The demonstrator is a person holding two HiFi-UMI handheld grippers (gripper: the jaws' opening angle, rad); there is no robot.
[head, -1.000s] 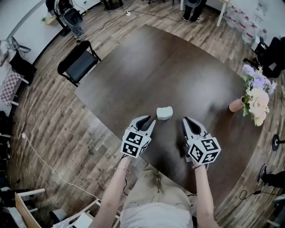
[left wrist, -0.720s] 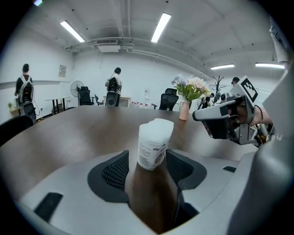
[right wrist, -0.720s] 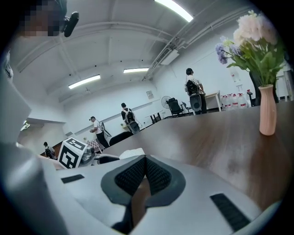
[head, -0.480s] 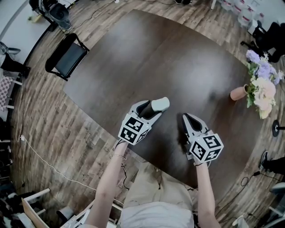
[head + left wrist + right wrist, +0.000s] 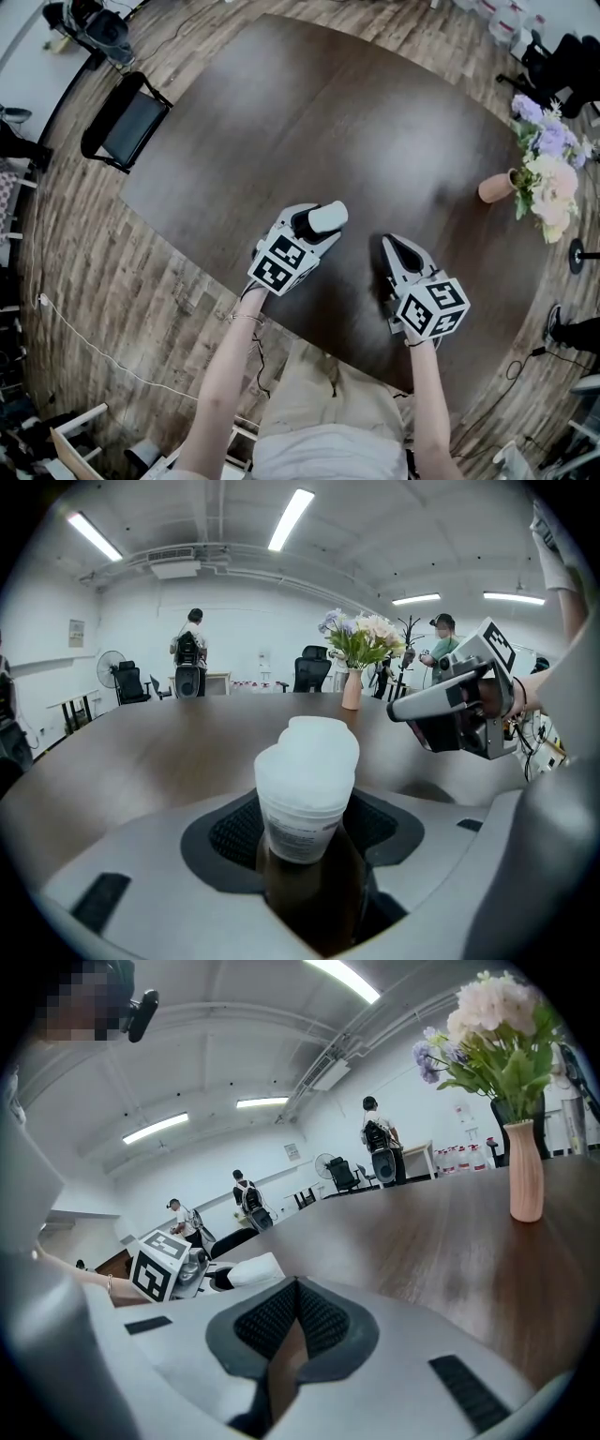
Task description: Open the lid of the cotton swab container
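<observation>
The cotton swab container is a small translucent white tub with its lid on, standing on the dark brown table. My left gripper has its jaws wide apart around the tub. In the left gripper view the container stands between the black pads, and some pad surface shows on either side of it. My right gripper lies to the right on the table, its jaws together and nothing in them. From the right gripper view the container shows to the left.
A pink vase of flowers stands at the table's right edge. A black chair is on the wooden floor at the far left. Several people and office chairs are in the background.
The left gripper has moved forward and its jaws have spread, so the container that stood just ahead of its tips is now between them. The right gripper has stayed shut in place.
</observation>
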